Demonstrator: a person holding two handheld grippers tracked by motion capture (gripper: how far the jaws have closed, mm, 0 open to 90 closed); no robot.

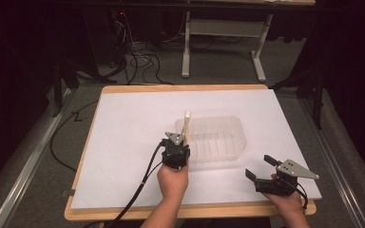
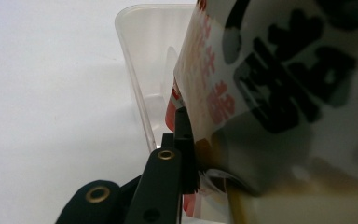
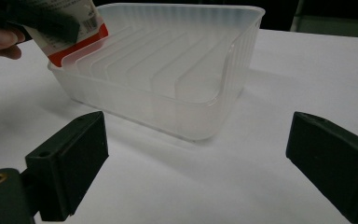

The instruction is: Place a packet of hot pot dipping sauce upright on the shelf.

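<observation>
Printed packet (image 2: 279, 84): clamped by left gripper (image 1: 177, 151) at clear tray's (image 1: 218, 137) nine-o'clock rim. Right gripper (image 1: 261, 167): jaws held apart, nothing held, at tray's four o'clock.

We see a white table (image 1: 123, 142), cables (image 1: 138, 59) on the grey floor (image 1: 218, 71), and a desk frame (image 1: 223, 28) beyond.

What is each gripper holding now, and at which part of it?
The left gripper pinches a flat printed packet near its lower end, at the clear ridged tray. The right gripper is open and holds nothing.
</observation>
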